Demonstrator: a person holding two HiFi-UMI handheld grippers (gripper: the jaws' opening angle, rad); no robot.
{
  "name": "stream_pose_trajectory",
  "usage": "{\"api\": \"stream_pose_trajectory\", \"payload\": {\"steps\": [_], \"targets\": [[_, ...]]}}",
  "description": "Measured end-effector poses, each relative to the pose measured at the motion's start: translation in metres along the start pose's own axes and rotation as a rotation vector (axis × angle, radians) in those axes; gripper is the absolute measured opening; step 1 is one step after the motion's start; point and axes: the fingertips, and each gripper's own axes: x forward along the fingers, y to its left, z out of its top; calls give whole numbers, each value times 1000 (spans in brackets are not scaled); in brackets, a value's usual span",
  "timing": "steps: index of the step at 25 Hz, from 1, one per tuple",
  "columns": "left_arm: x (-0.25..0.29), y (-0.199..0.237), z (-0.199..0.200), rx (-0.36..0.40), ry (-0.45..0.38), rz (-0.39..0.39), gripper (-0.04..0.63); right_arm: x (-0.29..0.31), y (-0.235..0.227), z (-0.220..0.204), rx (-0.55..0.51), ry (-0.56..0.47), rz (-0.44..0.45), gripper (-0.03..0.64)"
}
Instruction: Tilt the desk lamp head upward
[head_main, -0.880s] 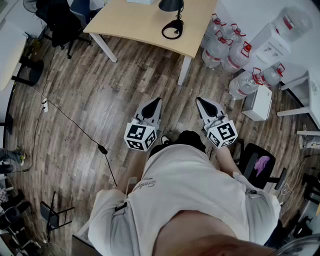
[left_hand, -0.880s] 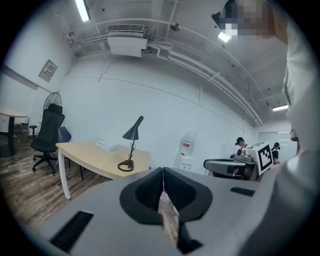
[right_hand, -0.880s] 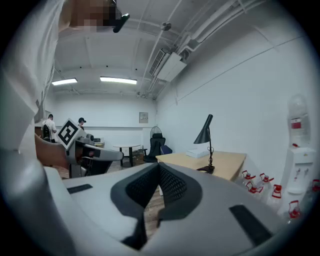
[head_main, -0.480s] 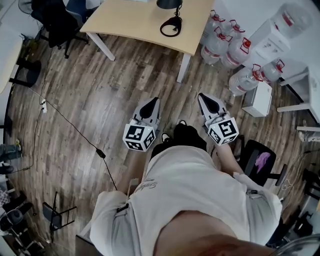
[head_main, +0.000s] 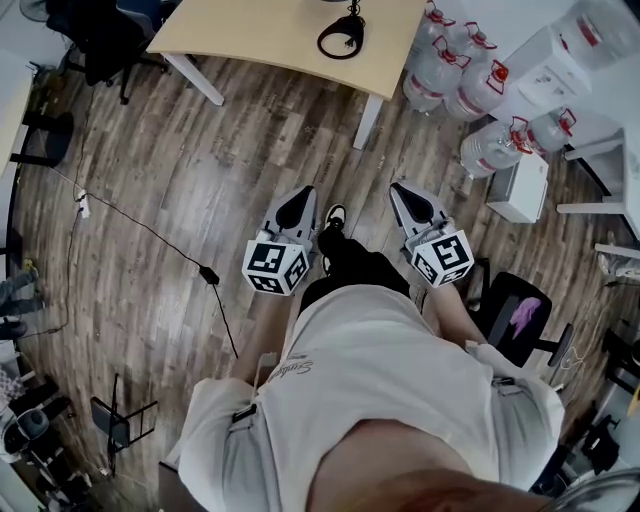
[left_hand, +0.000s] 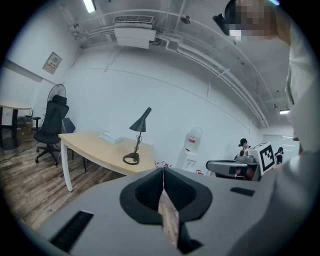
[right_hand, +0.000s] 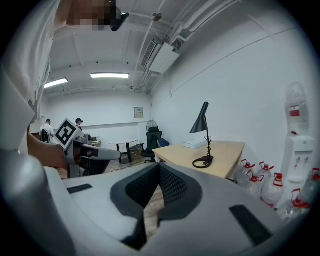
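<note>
The black desk lamp (left_hand: 138, 136) stands on the wooden desk (left_hand: 92, 148), with its cone head (right_hand: 201, 119) angled downward on a thin stem. In the head view only its ring base (head_main: 342, 38) shows, at the top edge. Both grippers are held over the floor, well short of the desk and pointing toward it. My left gripper (head_main: 303, 198) has its jaws together with nothing between them. My right gripper (head_main: 402, 194) is likewise shut and holds nothing. In the gripper views, the left gripper (left_hand: 162, 173) and the right gripper (right_hand: 159, 168) aim toward the lamp.
Several water bottles (head_main: 445, 75) and a white water dispenser (head_main: 555, 60) stand right of the desk. A white box (head_main: 517, 190) sits on the floor nearby. A black office chair (head_main: 100, 35) is at the desk's left. A cable (head_main: 150, 235) crosses the wood floor.
The person has stepped toward the desk, one foot now forward between the grippers. The desk slid up the head view and the lamp head left the frame. Both grippers stayed shut.
</note>
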Motion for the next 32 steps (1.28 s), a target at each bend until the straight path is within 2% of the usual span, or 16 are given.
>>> {"api": "stream_pose_trajectory", "payload": {"steps": [6,12,17,21,27,32], "targets": [[31,43,20,26,48,33,17,60,-23,12,29,-37,27,-5],[92,74,77,136,46,3,17,130,-65,26,63,-71,49,-5],[130,98,118,168,25,1,17,173,-97,61,43,-134,39,-5],[145,106,126,151,22,-3,17,188,-112,55,54,-107,39,-5],[159,132,112,91,88,21,17,197,-126,45,83,-78,9,-5],[185,139,125,89,82,-22,16,208,-142,35,110,-55,-27,-5]]}}
